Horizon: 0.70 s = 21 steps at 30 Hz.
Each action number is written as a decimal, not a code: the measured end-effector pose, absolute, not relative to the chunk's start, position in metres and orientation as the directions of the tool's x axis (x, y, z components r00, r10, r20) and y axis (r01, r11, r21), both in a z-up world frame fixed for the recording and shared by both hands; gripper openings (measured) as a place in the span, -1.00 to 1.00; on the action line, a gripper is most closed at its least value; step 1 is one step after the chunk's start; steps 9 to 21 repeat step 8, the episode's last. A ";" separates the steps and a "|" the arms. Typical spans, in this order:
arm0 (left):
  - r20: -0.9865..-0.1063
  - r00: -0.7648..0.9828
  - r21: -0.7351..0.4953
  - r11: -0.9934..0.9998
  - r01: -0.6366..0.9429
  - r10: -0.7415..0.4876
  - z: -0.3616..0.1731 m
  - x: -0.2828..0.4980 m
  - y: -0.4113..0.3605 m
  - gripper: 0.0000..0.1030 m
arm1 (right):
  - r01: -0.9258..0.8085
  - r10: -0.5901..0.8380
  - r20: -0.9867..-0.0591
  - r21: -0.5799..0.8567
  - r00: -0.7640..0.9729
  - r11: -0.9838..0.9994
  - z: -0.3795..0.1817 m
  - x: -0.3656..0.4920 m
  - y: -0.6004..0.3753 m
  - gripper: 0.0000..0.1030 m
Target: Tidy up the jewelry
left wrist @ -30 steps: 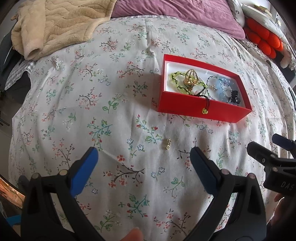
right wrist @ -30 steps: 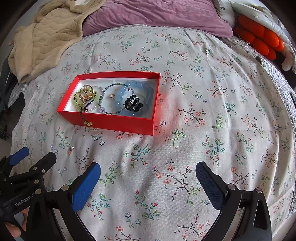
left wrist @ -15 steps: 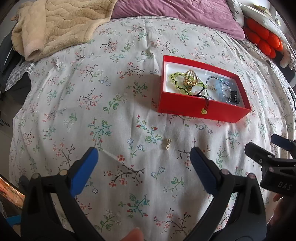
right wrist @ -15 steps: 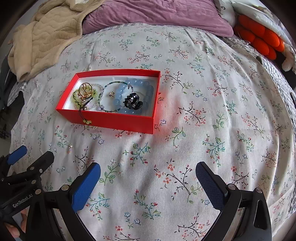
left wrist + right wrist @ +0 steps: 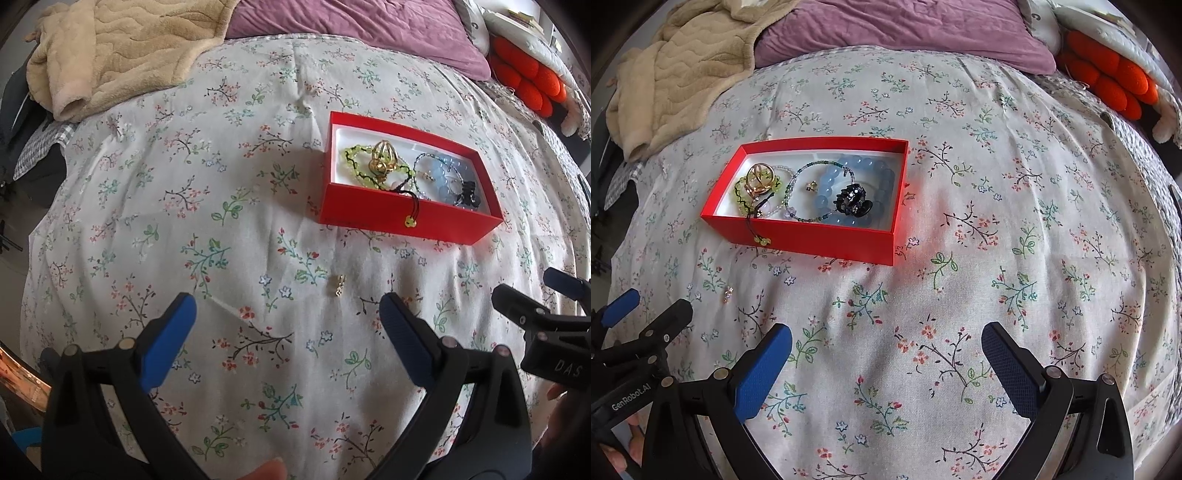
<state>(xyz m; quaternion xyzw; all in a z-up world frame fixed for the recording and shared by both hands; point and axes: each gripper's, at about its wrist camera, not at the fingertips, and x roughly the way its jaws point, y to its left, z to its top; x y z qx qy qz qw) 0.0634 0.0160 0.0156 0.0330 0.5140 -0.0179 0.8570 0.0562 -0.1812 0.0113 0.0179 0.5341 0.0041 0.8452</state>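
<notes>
A small gold-coloured earring (image 5: 340, 285) lies loose on the white floral-print bedspread (image 5: 184, 206), just below the centre of the left wrist view. It sits ahead of the left gripper (image 5: 286, 314), above the gap between the two blue-padded fingers (image 5: 168, 341) and nearer the right-hand one, touching neither. The jaws stand wide apart with nothing between them. In the right wrist view the same earring (image 5: 728, 293) shows at centre left, well off to the left of the right gripper (image 5: 886, 356), close to the black frame of the left gripper that enters at the lower left edge.

The right gripper's blue-padded fingers (image 5: 762, 373) are likewise spread wide and hold nothing; only bedspread lies between them.

A shallow red cardboard box with a white inside (image 5: 827, 242) rests on the bedspread above both grippers: upper right of centre in the left view (image 5: 406, 221), upper left of centre in the right view. Inside it lie a yellow-green beaded bracelet (image 5: 740, 192) with a gold wire ring (image 5: 759, 177) on it, a pale blue round-bead bracelet (image 5: 827, 184), a thin strand of small dark beads (image 5: 798, 177), a black sparkly hair clip (image 5: 853, 201) and a tiny gold stud (image 5: 812, 185). A dark cord with a yellow-green bead end (image 5: 762, 242) hangs over the box's near wall.

A beige fleece blanket (image 5: 122, 48) fills the upper left, a mauve pillow (image 5: 351, 22) the top centre, and an orange-red plush object (image 5: 528, 83) the upper right.
</notes>
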 end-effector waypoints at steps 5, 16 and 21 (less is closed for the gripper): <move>-0.880 0.475 0.048 0.996 0.070 0.009 0.016 0.061 0.016 0.93 | 0.004 0.021 -0.904 0.026 0.428 1.000 0.010 0.055 -0.179 1.00; -0.874 0.486 0.053 0.996 0.066 0.014 0.016 0.055 0.017 0.93 | 0.003 0.020 -0.902 0.023 0.431 1.000 0.010 0.052 -0.177 1.00; -0.874 0.486 0.053 0.996 0.066 0.014 0.016 0.055 0.017 0.93 | 0.003 0.020 -0.902 0.023 0.431 1.000 0.010 0.052 -0.177 1.00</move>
